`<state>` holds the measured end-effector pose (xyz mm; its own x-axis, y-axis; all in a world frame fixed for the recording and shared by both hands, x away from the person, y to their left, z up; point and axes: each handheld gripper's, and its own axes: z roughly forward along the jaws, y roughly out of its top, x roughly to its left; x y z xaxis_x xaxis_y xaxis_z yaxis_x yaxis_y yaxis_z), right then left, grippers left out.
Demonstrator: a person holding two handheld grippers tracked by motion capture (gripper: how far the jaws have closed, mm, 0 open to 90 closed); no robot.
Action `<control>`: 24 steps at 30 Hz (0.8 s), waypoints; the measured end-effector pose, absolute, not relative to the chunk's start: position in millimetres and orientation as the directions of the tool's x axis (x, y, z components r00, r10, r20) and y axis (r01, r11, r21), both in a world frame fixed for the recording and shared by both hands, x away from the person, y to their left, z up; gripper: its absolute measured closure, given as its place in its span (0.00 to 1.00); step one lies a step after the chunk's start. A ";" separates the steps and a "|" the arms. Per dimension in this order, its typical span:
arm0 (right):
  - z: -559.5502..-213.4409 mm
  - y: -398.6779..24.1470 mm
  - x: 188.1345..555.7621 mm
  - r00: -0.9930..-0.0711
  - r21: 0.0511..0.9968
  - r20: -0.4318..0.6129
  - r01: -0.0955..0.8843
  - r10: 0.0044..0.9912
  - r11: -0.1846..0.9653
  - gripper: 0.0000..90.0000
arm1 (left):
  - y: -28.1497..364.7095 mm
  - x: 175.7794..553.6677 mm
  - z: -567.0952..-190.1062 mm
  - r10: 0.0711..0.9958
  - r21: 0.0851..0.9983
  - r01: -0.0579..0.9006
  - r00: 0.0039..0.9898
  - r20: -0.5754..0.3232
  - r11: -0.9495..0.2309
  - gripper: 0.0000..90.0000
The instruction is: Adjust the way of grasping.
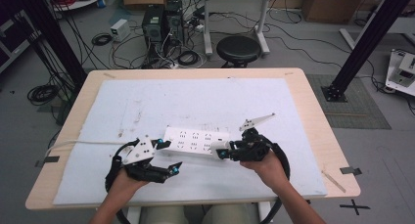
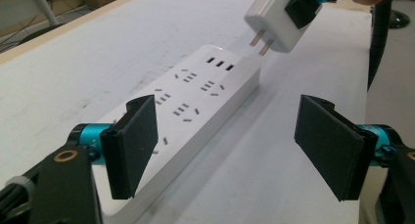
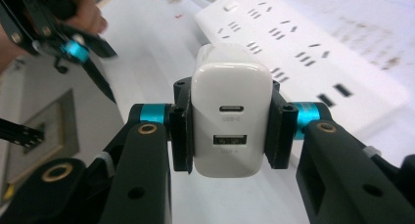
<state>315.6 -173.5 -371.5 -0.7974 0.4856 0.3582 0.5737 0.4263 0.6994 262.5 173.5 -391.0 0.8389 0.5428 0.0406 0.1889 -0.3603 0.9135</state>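
A white power strip (image 1: 195,141) lies across the middle of the pale mat, its cord running off to the left. My right gripper (image 3: 229,131) is shut on a white USB charger (image 3: 230,111). In the left gripper view the charger (image 2: 279,18) hangs above the strip's end (image 2: 215,77) with its two prongs bare and clear of the sockets. In the high view the charger (image 1: 219,146) is at the strip's right end. My left gripper (image 2: 225,145) stands open at the strip's left end (image 1: 166,158), nothing between its pads, one pad just beside the strip's edge.
The mat (image 1: 147,97) covers most of the wooden table (image 1: 313,116). A black stool (image 1: 238,49) stands beyond the far edge, with cables and computer boxes (image 1: 161,23) on the floor. A black frame post (image 1: 364,43) rises at the right.
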 end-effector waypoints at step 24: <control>-352.6 -195.3 323.1 -0.804 0.682 0.259 0.545 0.535 0.488 0.70 | 226.8 245.2 -397.7 0.675 0.945 0.225 0.737 -0.005 -0.239 0.27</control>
<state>323.1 -195.3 -352.6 -0.8041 0.5352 0.2589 0.5446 0.4882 0.6819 245.2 226.8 -397.7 0.7374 0.6754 -0.0053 0.2254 -0.2386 0.9446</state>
